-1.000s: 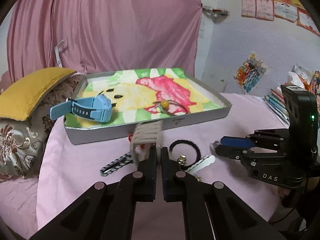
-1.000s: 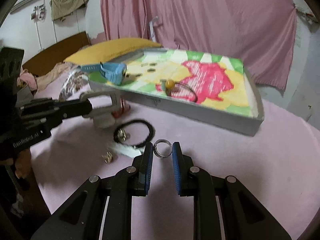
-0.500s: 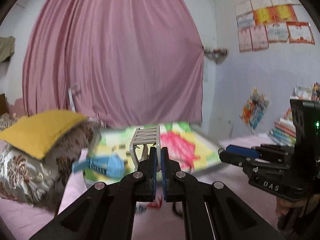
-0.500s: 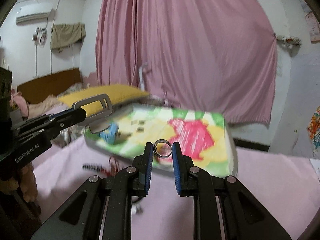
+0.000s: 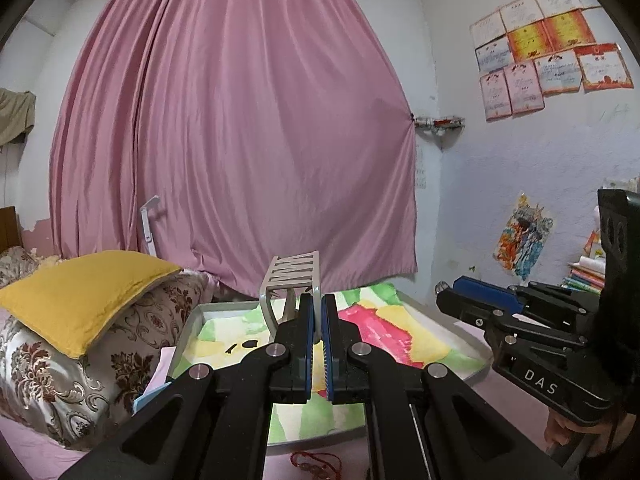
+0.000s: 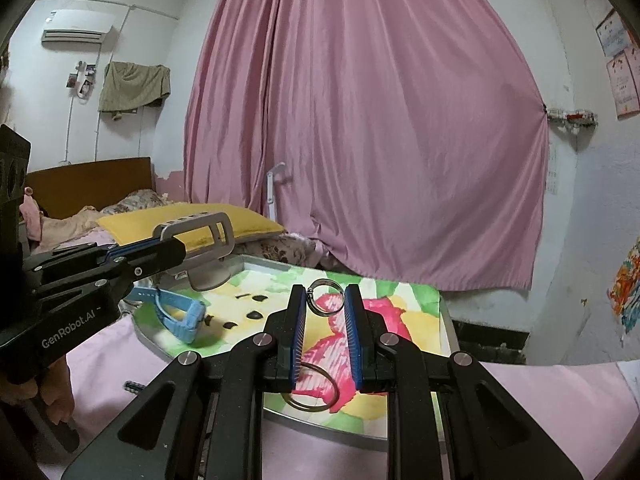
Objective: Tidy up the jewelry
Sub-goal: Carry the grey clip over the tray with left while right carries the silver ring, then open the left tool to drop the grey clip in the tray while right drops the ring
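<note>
While both hands hold their tools raised over the pink bedspread [image 6: 560, 400], the left gripper [image 5: 316, 312] has its blue-padded fingers pressed together on the edge of a grey hair clip [image 5: 292, 276], which stands up above the fingertips with its slotted top tilted toward the curtain. Beside it, the right gripper [image 6: 326, 300] pinches a small silver ring [image 6: 326, 298] between its tips, the ring held up in the air, its band touching both pads. Under the left tool, at the near edge of the bed, lies a red string bracelet [image 5: 316, 462].

Just beyond sits the shallow tray [image 6: 446, 320], lined with a painted sheet of green, yellow and pink. Inside it, toward its left end, a light blue watch [image 6: 180, 316] rests on its side, and a larger thin ring [image 6: 310, 388] lies on the pink patch near the front rim, partly hidden by the right tool.

Left of the tray a yellow pillow [image 5: 80, 296] lies on a brown floral cushion [image 5: 60, 380]. Behind everything hangs a pink curtain [image 5: 240, 140], with certificates [image 5: 548, 48] pinned on the wall to its right.
</note>
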A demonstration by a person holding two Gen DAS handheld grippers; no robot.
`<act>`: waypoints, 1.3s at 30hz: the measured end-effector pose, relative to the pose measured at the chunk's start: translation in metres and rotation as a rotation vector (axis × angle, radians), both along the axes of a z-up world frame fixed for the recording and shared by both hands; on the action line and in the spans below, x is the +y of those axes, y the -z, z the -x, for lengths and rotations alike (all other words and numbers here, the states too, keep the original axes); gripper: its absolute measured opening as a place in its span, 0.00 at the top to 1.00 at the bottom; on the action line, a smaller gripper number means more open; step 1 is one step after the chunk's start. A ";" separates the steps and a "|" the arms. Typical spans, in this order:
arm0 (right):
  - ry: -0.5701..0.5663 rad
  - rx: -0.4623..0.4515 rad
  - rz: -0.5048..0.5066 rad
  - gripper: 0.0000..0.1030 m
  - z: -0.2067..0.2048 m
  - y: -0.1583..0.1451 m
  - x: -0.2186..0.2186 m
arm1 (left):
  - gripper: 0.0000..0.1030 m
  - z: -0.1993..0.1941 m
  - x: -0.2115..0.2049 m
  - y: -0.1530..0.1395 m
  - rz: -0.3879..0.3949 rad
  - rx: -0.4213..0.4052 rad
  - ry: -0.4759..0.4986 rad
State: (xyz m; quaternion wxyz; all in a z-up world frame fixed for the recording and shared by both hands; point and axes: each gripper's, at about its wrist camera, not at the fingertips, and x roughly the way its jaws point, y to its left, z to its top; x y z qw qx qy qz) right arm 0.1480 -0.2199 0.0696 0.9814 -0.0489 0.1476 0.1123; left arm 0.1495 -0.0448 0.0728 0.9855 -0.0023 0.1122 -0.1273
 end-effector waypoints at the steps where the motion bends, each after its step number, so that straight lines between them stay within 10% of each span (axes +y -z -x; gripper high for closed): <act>1: 0.002 0.020 -0.005 0.84 -0.005 0.003 -0.002 | 0.96 -0.003 0.000 0.002 -0.003 0.011 0.000; 10: 0.002 0.205 -0.029 0.84 -0.042 0.031 -0.009 | 0.96 -0.039 0.002 0.022 0.022 0.237 0.024; 28: -0.040 0.522 -0.093 0.84 -0.089 0.075 -0.012 | 0.96 -0.059 -0.007 0.047 -0.004 0.426 0.041; 39: -0.025 0.528 -0.131 0.75 -0.087 0.075 -0.016 | 0.96 -0.058 -0.005 0.055 0.017 0.477 0.038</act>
